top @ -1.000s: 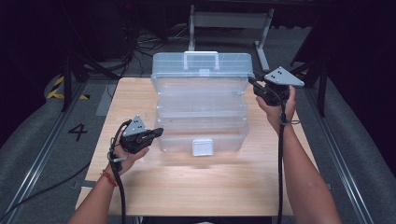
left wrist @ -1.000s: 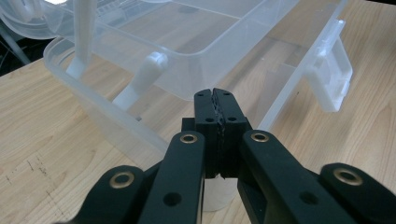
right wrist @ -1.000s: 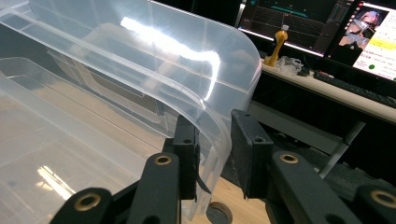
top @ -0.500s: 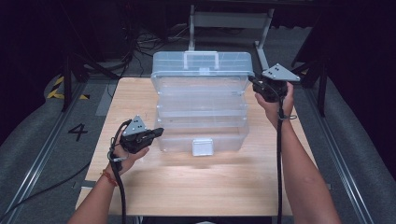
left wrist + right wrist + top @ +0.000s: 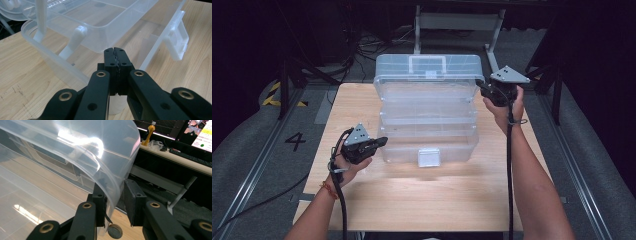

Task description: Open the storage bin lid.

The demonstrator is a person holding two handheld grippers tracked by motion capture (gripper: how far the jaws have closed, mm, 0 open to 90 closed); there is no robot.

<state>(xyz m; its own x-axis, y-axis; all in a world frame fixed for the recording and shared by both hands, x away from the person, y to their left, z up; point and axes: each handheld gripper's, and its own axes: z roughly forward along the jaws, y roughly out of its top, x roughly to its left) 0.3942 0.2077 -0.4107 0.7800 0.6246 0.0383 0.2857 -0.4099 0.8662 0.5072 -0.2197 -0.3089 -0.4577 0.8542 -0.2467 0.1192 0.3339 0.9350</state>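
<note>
High view: fixed, above person's side of wooden table [image 5: 427, 200], facing forward and down; whole tabletop in frame, forearms entering from bottom edge.

Left gripper view: rides on left gripper [image 5: 117, 58], looks along own jaws; very near, low over table, facing front left corner of clear plastic box [image 5: 105, 25].

Right gripper view: rides on right gripper [image 5: 113, 202], looks along own jaws; extremely near box lid edge, dark room behind.

Shared by all three views: clear plastic box [image 5: 427, 110]; table.
</note>
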